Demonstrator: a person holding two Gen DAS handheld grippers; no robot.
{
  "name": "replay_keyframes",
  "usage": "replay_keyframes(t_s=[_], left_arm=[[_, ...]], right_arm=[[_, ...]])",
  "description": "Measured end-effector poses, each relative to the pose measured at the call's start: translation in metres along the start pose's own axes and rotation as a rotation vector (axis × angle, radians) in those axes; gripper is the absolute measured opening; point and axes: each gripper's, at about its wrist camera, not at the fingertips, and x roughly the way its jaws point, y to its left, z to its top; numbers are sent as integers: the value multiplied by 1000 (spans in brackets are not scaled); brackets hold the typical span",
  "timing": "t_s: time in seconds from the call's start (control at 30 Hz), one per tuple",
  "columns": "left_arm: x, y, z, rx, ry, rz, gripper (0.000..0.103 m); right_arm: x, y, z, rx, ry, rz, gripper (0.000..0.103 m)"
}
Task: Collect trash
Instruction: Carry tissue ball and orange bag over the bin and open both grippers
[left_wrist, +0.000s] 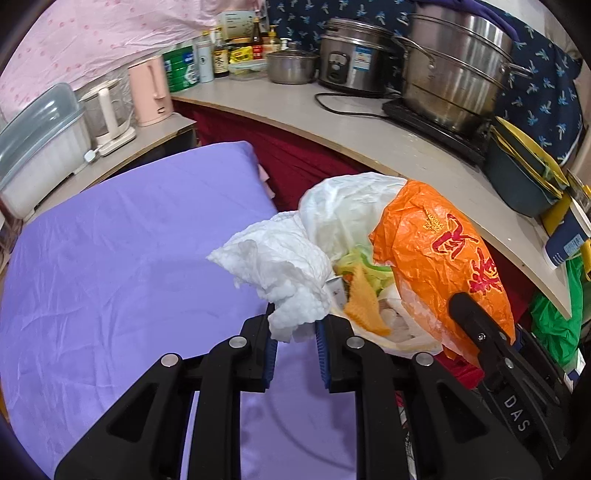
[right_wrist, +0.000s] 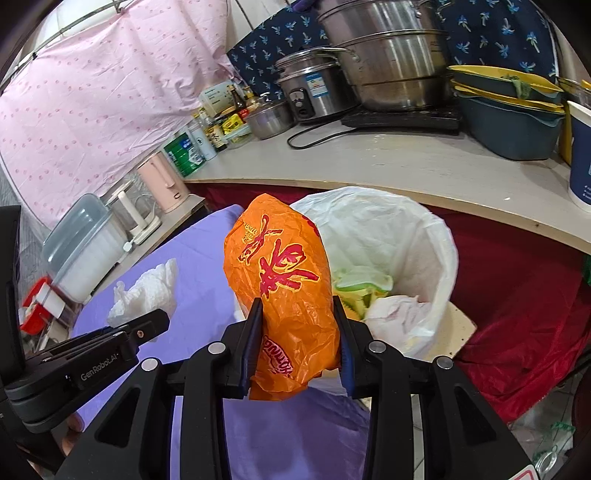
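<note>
Over purple desk edge, left claw pinching crumpled white tissue, right claw clamped on wrinkled orange bag, beside white-lined bin holding scraps.

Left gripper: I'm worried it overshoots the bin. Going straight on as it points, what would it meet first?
Probably the white bag lining the trash bin, near its left rim. The left gripper, shut on crumpled white tissue, points there; depth is unclear.

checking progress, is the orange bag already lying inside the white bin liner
No, the orange bag is clamped in the right gripper, held beside the white bin liner.
</note>
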Motion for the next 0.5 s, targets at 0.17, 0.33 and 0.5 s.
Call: replay_keyframes(t_s=[0.17, 0.33, 0.5], left_arm=[[6, -24, 5, 39, -3, -27, 18], [20, -45, 13, 76, 6, -41, 19], [38, -62, 18, 97, 24, -45, 19]], right_arm=[[-1, -19, 8, 3, -17, -38, 34], [5, -39, 15, 23, -17, -66, 34], [16, -54, 19, 27, -10, -93, 34]])
